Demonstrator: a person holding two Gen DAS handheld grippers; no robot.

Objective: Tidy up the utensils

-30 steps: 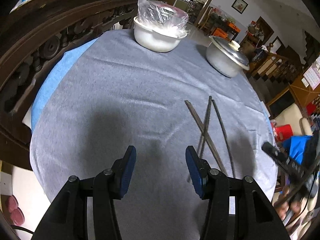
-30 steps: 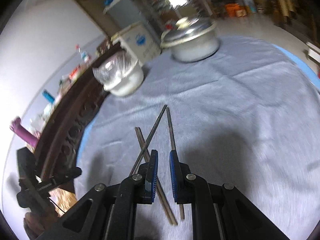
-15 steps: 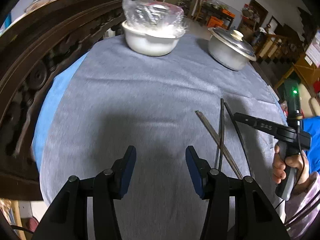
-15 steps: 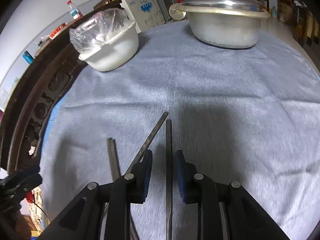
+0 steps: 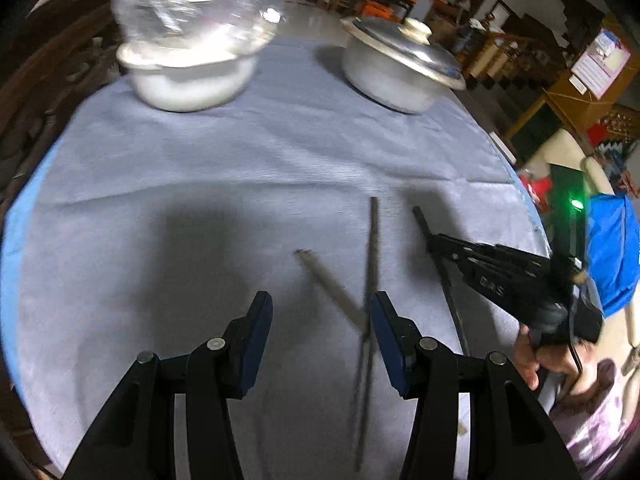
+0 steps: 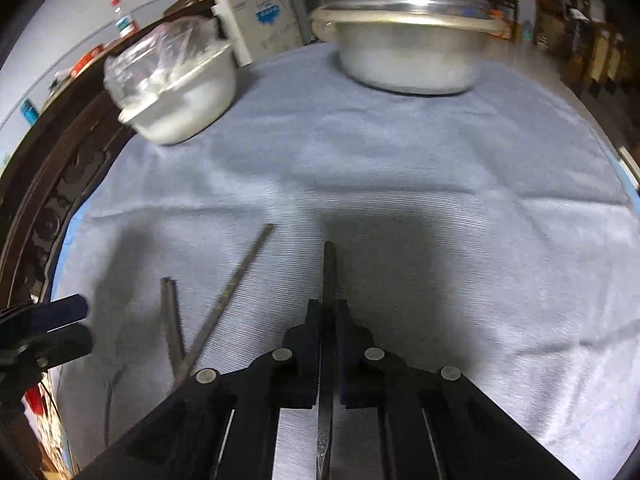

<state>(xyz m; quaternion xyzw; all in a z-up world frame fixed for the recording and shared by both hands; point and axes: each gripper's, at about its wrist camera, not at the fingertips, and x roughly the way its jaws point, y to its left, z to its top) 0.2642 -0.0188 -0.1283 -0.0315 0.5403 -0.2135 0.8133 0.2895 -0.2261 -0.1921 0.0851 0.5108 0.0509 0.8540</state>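
Note:
Three dark chopsticks lie on the grey cloth (image 5: pixel 200 184). In the right wrist view my right gripper (image 6: pixel 329 312) is shut on one chopstick (image 6: pixel 329 268), which runs between its pads. Two others cross to its left: a long one (image 6: pixel 236 284) and a short one (image 6: pixel 170 312). In the left wrist view my left gripper (image 5: pixel 322 312) is open and empty above the cloth. The crossed pair (image 5: pixel 372 248) (image 5: pixel 328 284) lies just ahead of its right finger. The right gripper (image 5: pixel 500 276) shows at the right, on the third chopstick (image 5: pixel 422 220).
A white bowl covered with plastic wrap (image 5: pixel 188 76) (image 6: pixel 180 100) stands at the back left. A metal pot with a lid (image 5: pixel 396 72) (image 6: pixel 412 56) stands at the back right. A carved dark wood rail (image 6: pixel 48 184) borders the table's left side.
My right gripper has closed from slightly open onto the rightmost chopstick. My left gripper has moved forward toward the crossed pair and stays open.

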